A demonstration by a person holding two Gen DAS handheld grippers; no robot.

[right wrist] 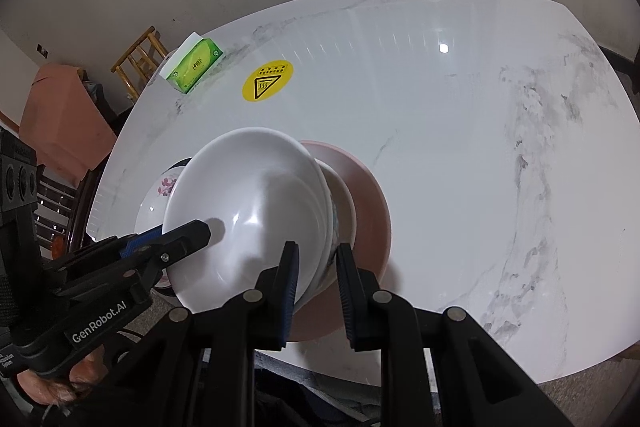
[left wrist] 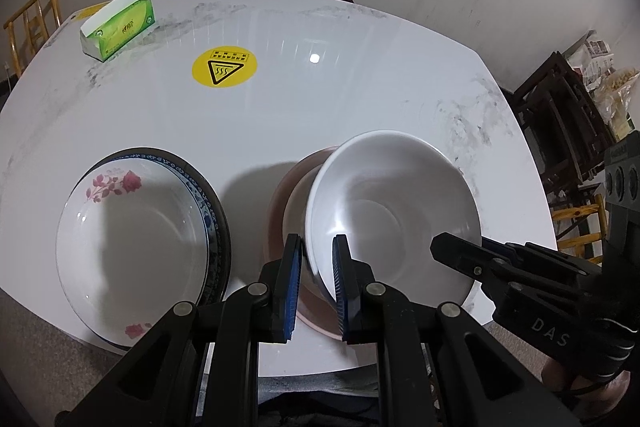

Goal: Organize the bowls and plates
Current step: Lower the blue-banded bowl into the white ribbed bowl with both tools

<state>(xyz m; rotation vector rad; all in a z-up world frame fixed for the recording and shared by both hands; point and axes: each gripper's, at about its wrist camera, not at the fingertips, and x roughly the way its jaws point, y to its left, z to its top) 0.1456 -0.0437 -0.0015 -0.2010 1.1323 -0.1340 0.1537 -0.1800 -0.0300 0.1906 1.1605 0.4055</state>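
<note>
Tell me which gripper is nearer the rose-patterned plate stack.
Left. The left gripper, clamped on the white bowl's rim on the side facing the rose-patterned plate stack, sits just beside it. The right gripper grips the bowl's opposite rim, farther away.

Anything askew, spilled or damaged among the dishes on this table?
The white bowl is tilted, not seated flat: both the left gripper and right gripper pinch its rim, over a pink plate. The right gripper also clamps a patterned bowl nested beneath. No spill or breakage shows.
</note>
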